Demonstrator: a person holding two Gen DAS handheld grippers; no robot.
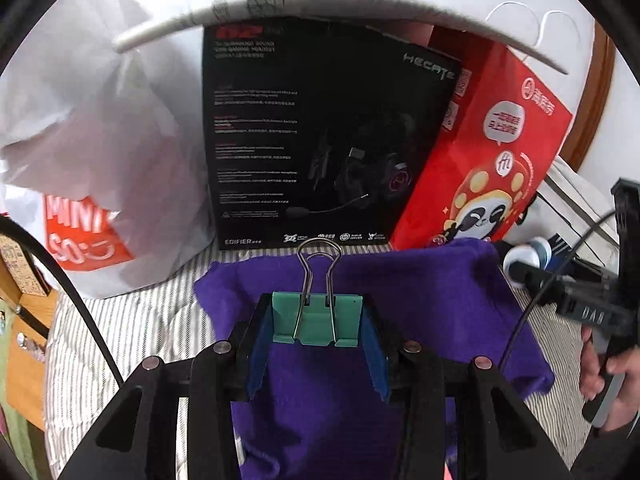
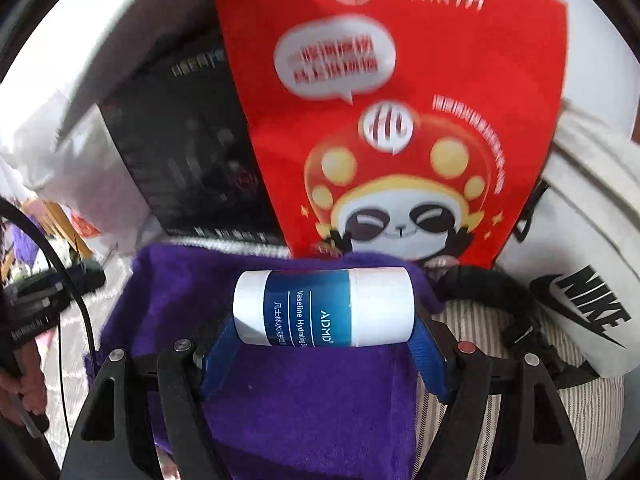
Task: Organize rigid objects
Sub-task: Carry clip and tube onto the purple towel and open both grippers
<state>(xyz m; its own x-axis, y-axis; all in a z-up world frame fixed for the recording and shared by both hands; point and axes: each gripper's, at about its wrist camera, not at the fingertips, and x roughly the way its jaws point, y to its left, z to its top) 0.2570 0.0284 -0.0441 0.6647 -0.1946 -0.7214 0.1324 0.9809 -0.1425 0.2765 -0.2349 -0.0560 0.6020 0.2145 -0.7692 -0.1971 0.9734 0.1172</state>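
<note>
My left gripper [image 1: 318, 322] clamps a green binder clip [image 1: 317, 320], wire handles up. My right gripper [image 2: 324, 334] clenches a blue-white tube [image 2: 324, 307] crosswise. Purple cloth [image 1: 420, 300] below; boxes crowd top of frame.

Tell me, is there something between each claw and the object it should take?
No. The left claw already grips the green binder clip, and the right claw already grips the white and blue tube, both over the purple cloth.
</note>
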